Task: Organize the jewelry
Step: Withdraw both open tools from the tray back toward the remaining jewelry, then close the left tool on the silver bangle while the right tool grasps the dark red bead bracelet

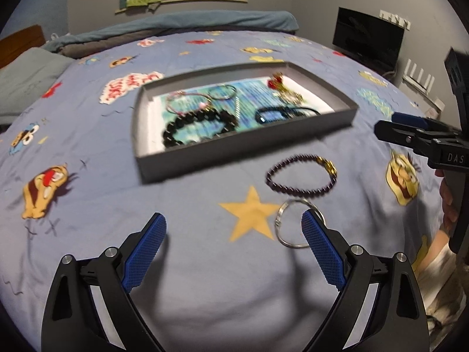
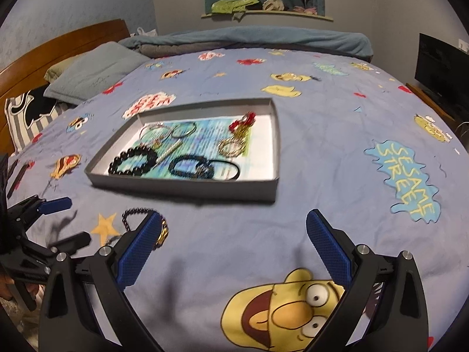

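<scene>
Jaws of both the left gripper (image 1: 234,226) and right gripper (image 2: 234,223) gape empty — purple bracelet (image 1: 302,176) and silver ring (image 1: 288,224) await the near tray (image 1: 246,149).

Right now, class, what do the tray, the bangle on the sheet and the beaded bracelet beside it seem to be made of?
Tray: probably grey cardboard, matt, with thin folded walls.
Bangle: looks like polished silver metal, a thin bright ring with a glint.
Bracelet: dark purple glossy beads, stone or glass, unclear which, with a gold-coloured charm.
</scene>
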A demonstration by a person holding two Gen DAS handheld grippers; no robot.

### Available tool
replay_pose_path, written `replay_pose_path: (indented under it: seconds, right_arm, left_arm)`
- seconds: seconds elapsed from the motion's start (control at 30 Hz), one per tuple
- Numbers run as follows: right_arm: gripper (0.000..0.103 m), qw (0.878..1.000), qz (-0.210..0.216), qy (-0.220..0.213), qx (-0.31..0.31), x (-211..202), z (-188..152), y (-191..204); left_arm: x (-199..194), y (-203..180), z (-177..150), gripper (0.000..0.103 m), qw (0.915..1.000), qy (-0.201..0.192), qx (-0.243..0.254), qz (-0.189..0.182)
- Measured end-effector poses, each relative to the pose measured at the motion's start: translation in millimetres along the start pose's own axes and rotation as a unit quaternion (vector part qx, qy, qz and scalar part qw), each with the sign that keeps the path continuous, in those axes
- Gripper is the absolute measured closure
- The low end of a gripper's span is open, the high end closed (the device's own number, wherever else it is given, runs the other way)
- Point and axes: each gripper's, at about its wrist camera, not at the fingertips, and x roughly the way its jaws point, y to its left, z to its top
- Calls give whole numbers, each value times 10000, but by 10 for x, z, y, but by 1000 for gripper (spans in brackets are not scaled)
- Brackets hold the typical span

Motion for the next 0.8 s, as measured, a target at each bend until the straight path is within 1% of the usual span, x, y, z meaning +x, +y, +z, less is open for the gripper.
replay_pose_path:
  seconds: [0.13,0.27,0.4,0.43,0.47,0.5,0.53,0.6,0.67,0.73,0.8]
  right_arm:
    - [6,9999,48,81,-35,56,-61,53]
    - [6,9998,90,161,-25,105,-116,76]
    - [6,9997,139,215,-27,149,-140,104]
    - [6,9996,154,217,-36,157,-145,119]
    - [6,9996,185,218,-57,164,-148,138]
    - [6,9995,214,214,-82,171,-150,161]
    - [6,9994,239,208,-102,177,-151,174]
    - [6,9991,329,221,-163,195,-150,224]
    - [6,9988,379,214,-234,206,-149,265]
    - [10,9983,436,228,-304,217,-150,303]
    - [16,9980,461,260,-345,238,-155,333]
  left_arm:
    - [53,-67,-48,10,10000,24,-20,-71]
    - [68,-122,-80,10,9999,-29,98,50]
    - [96,-144,-101,13,9999,-9,110,-24]
    - [96,-157,-106,16,9999,-17,133,-17]
    - [102,-172,-110,23,9998,-20,177,-25]
    - [109,-186,-112,27,9997,-14,221,-42]
    - [116,-198,-112,36,9996,-2,263,-60]
    - [121,-213,-111,45,9995,-11,307,-97]
    - [109,-225,-103,59,9993,-68,335,-174]
    - [99,-236,-99,64,9989,-107,380,-249]
    - [96,-252,-102,68,9985,-122,432,-296]
